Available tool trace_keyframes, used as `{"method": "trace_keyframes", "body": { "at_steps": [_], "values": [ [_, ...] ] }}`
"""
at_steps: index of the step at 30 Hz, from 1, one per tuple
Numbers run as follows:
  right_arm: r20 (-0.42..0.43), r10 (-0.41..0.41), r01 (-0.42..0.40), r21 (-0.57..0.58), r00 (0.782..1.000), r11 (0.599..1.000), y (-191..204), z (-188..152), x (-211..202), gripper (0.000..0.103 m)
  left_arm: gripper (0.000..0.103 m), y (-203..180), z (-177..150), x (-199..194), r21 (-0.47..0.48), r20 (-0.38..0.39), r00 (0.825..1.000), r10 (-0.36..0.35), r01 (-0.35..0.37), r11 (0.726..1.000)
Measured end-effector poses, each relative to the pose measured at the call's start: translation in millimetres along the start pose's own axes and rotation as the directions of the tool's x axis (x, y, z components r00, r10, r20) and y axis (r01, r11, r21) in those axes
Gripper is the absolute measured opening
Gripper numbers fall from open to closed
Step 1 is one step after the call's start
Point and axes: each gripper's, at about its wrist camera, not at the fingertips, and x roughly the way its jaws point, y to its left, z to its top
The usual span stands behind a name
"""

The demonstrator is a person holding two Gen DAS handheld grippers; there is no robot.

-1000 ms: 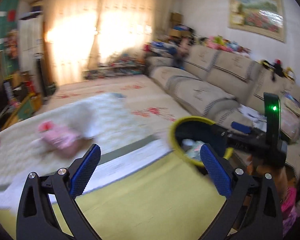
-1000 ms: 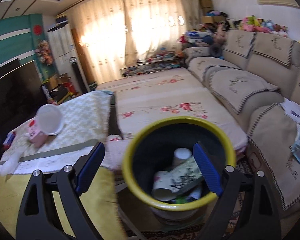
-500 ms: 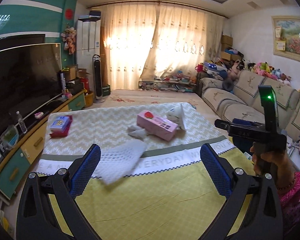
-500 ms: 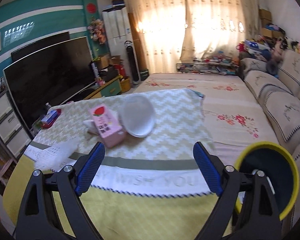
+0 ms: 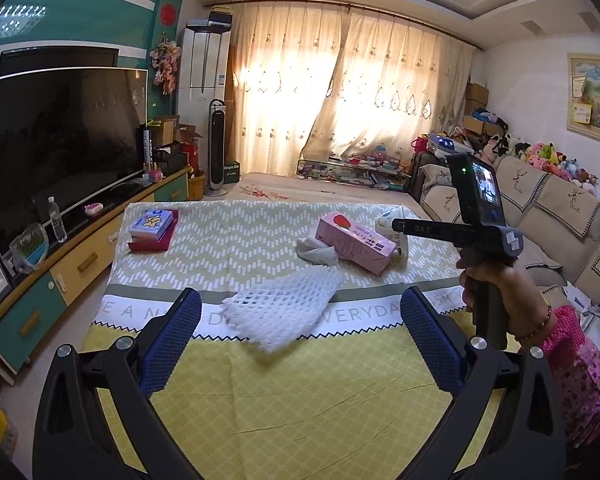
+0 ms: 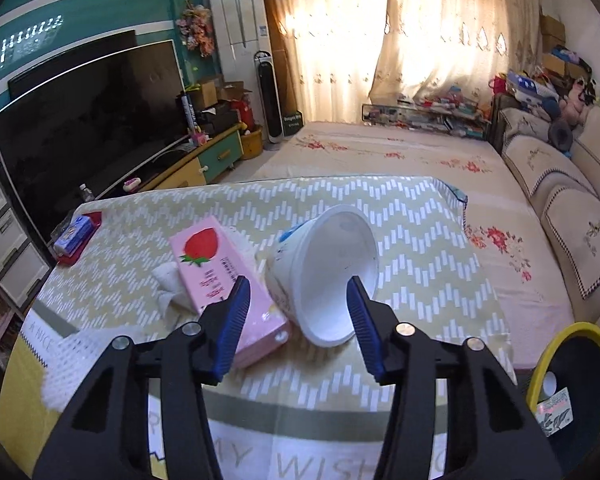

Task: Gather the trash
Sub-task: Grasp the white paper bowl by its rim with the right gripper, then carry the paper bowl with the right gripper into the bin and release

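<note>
White cup (image 6: 324,276) lies on its side on the tablecloth (image 6: 420,240), touching the pink carton (image 6: 224,280). Your right gripper (image 6: 298,312) is closing around its rim, pads not yet pressing. Your left gripper (image 5: 300,336) stands wide, empty, over the foam net (image 5: 284,312). Yellow-rimmed bin (image 6: 572,380) at right.

Black gripper (image 5: 300,340) frames, blue pads, silver screws; pink patterned sleeve (image 5: 580,364).

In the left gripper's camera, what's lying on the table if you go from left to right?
Blue box on a red tray → white foam net → crumpled tissue → pink strawberry carton.
</note>
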Motion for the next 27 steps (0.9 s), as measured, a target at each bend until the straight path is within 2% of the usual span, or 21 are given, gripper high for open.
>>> {"method": "trace_keyframes", "body": {
  "at_steps": [5,10,13,16,27],
  "values": [
    [-0.016,0.005,-0.005,0.012,1.0,1.0,-3,2,11,0.04,0.098,4,-2,2,-0.008,-0.004,1.0,0.004,-0.004,1.0],
    [-0.025,0.014,-0.014,0.009,1.0,1.0,-3,3,16,0.04,0.098,0,-2,3,-0.003,-0.005,1.0,-0.003,0.003,1.0],
    [-0.03,0.021,-0.021,0.005,0.999,1.0,-1,3,18,0.018,0.098,-4,-4,3,0.003,-0.006,1.0,-0.005,0.005,1.0],
    [-0.019,0.028,-0.027,0.013,0.999,1.0,-2,2,14,0.007,0.098,-6,-4,4,0.007,-0.008,1.0,-0.004,0.004,1.0],
    [0.076,0.015,-0.015,-0.004,0.997,1.0,-4,-6,-50,0.005,0.098,-13,-5,8,0.014,-0.016,1.0,-0.019,0.02,1.0]
  ]
}}
